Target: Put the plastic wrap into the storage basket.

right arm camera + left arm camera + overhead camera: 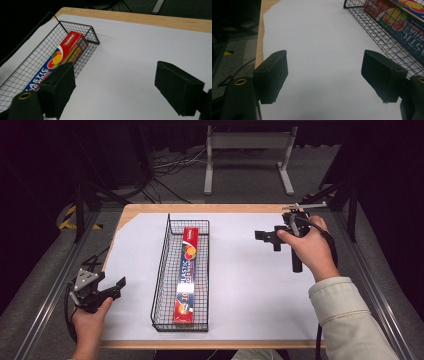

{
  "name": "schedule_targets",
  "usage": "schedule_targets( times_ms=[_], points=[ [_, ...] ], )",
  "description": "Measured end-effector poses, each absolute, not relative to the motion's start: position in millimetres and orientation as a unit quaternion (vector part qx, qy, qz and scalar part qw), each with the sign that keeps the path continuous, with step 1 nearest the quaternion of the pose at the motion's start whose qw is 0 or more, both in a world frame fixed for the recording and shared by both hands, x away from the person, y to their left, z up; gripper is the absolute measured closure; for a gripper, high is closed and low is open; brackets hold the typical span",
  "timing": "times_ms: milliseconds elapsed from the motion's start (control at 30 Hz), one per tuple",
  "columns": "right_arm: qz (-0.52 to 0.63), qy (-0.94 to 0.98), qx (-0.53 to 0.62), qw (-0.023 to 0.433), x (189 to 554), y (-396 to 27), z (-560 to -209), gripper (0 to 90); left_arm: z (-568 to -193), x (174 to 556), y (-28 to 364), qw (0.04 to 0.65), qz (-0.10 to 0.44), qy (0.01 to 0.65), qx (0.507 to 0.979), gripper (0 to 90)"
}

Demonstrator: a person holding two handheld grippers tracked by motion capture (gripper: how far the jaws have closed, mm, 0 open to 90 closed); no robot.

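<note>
On the white-covered counter (250, 285), the plastic wrap box (186, 275) already lies in the wire basket (161, 285); your left gripper (112, 287) at eight o'clock and right gripper (267, 237) at two o'clock are both spread, empty; nothing looks left.

The long box (187, 276) reads "PLASTIC".

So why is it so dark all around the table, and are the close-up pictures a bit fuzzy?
High view: light falls on the white sheet, the room behind stays black. Left gripper view: the left claw looks soft, with a dim shadow below. Right gripper view: the box in the basket is slightly blurry.
</note>
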State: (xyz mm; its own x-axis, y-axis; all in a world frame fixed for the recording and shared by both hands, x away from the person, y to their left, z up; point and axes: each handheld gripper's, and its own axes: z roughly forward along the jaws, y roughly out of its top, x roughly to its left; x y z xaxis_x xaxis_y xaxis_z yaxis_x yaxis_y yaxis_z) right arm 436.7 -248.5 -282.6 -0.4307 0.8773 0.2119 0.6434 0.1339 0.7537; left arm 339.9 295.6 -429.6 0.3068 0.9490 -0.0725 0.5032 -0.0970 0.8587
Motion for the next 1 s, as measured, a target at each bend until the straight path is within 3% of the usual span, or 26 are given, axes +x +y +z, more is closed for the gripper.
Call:
schedule_targets(
  times_ms=[167, 1000],
  points=[
    [0.409, 0.739, 0.506, 0.172, 433, -271, -303, 17.0, -429, 338, 294, 0.415, 0.275, 0.518, 0.695, 22.0],
    [0.424, 0.727, 0.504, 0.193, 379, -335, -423, 19.2, -443, 338, 291, 0.406, 0.259, 0.504, 0.717, 21.3]
  ],
)
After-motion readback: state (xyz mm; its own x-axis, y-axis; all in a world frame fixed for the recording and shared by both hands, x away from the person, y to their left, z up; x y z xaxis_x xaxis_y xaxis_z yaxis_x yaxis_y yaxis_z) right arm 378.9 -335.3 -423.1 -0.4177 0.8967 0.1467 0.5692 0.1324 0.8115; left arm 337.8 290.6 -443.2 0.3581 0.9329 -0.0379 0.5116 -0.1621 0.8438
